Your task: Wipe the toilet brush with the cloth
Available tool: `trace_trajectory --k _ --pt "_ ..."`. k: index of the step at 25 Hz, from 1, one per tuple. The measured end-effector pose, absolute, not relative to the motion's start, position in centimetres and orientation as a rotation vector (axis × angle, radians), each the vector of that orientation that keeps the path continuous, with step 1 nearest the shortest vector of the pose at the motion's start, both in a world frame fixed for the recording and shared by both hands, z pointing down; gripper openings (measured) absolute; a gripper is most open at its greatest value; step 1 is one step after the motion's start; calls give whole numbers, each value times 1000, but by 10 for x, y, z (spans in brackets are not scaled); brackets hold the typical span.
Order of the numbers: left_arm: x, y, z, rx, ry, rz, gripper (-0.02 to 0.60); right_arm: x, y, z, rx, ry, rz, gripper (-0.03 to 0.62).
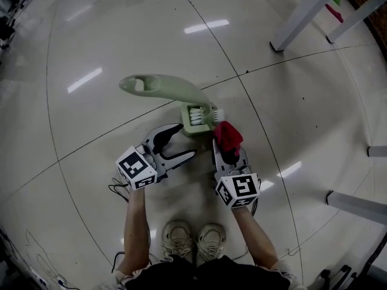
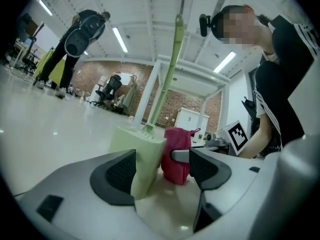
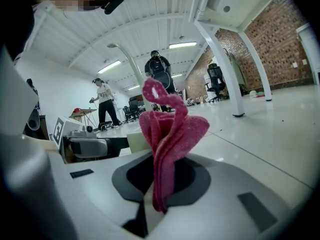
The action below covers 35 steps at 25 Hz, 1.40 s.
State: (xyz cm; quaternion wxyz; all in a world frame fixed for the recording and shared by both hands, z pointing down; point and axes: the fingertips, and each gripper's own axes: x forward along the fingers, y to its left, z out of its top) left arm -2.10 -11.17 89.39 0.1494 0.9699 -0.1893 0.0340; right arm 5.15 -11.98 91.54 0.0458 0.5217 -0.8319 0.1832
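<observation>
Head view hangs overhead, staring steeply down at the floor point(image 1: 91, 53). Left gripper view sits low near that floor, facing the holder point(image 2: 142, 159) and cloth point(image 2: 176, 156) — very close. Right gripper view is low too, cloth right at the lens. All three share cloth and holder.

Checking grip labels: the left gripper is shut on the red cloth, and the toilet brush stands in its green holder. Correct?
No: the right gripper is shut on the red cloth, as the right gripper view shows; the left gripper is open. The toilet brush does stand in its green holder.
</observation>
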Motion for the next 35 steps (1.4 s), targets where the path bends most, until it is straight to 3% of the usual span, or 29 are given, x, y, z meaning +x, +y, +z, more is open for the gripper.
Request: trace_trajectory --k 16,22,35 --pt "-60 -117 874 2740 -659 -50 313 -26 -99 908 1393 -2579 484 31" --pt "-94 -128 849 2681 -780 -276 313 -66 -107 901 1248 -2630 392 31" --pt "-91 -118 771 2782 -734 -399 313 -16 -91 822 1381 -2693 505 31"
